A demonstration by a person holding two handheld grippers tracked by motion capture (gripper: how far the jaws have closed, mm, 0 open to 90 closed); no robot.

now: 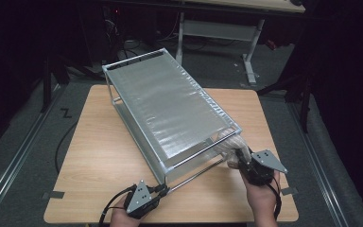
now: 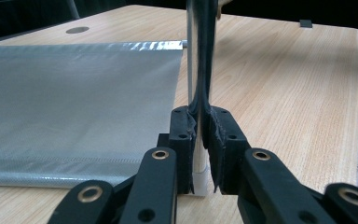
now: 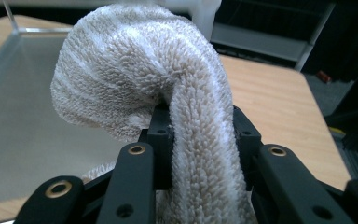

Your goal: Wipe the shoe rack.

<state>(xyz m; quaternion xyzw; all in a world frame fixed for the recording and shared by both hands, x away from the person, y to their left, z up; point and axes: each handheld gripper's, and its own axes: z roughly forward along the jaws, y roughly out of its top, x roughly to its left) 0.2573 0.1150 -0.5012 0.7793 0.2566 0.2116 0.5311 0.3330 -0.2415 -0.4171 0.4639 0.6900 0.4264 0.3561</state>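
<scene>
Wiping step in hand: rack (image 1: 170, 111) on counter (image 1: 99, 156), left claw (image 2: 200, 140) clamped on rack's near corner post (image 2: 200, 56), right claw (image 3: 200, 135) clamped on towel (image 3: 140, 70) at rack's near right corner; next, likely drag towel along rack frame.

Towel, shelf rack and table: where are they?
towel (image 3: 168, 60), right gripper view, on its fluffy bulge above the jaws.
shelf rack (image 1: 170, 109), high view, on its silvery top sheet.
table (image 1: 99, 161), high view, on bare wood left of the rack.
</scene>
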